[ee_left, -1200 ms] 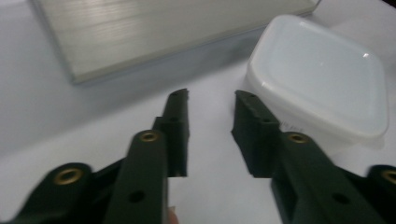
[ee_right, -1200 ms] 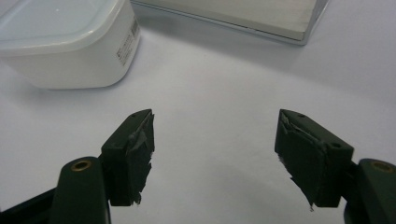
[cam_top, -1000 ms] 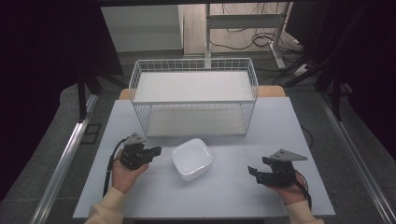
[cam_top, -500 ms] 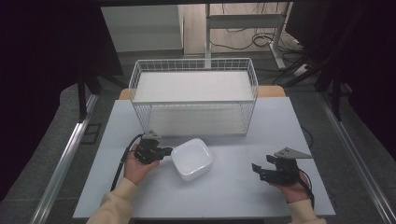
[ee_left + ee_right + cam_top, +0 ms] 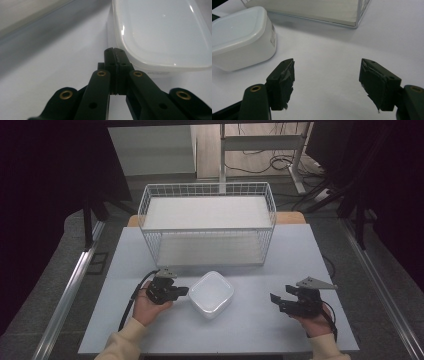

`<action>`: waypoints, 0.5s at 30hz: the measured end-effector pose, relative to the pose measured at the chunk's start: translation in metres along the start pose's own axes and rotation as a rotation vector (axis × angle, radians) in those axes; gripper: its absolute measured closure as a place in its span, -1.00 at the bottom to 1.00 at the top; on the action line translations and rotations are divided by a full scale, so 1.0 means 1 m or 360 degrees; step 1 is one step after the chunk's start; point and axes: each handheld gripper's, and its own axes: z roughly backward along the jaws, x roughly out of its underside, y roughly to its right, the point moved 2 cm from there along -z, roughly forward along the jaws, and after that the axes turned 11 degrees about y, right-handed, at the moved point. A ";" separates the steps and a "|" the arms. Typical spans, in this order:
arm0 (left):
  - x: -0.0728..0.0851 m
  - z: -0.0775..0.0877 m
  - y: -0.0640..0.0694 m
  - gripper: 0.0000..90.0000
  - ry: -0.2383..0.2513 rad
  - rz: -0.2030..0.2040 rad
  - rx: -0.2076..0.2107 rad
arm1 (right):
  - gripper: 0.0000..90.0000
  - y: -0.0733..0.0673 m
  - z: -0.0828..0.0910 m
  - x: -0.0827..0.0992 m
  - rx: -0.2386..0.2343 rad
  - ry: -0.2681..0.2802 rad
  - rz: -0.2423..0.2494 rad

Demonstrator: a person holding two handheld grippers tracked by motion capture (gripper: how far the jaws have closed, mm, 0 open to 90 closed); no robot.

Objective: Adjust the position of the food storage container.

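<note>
The white lidded container [image 5: 211, 293] sits at lower centre of the desk [image 5: 300, 250], in front of the wire basket [image 5: 207, 227]. Left gripper [image 5: 181, 292], jaws pressed together on nothing, meets its side, probably to nudge it. Right gripper [image 5: 275, 301] waits lower right, jaws spread.

Table [image 5: 280, 330] evenly lit from above; dark surroundings. Glare on box lid [image 5: 162, 27]. Soft shadows. Close jaws slightly blurred.

Table [image 5: 150, 255]: container [image 5: 211, 294], wire basket [image 5: 207, 227].
</note>
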 end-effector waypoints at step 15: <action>0.004 -0.009 0.034 0.99 -0.0039 -0.0027 0.0132 | -0.36 -0.001 0.000 0.000 -0.0001 0.0003 0.0009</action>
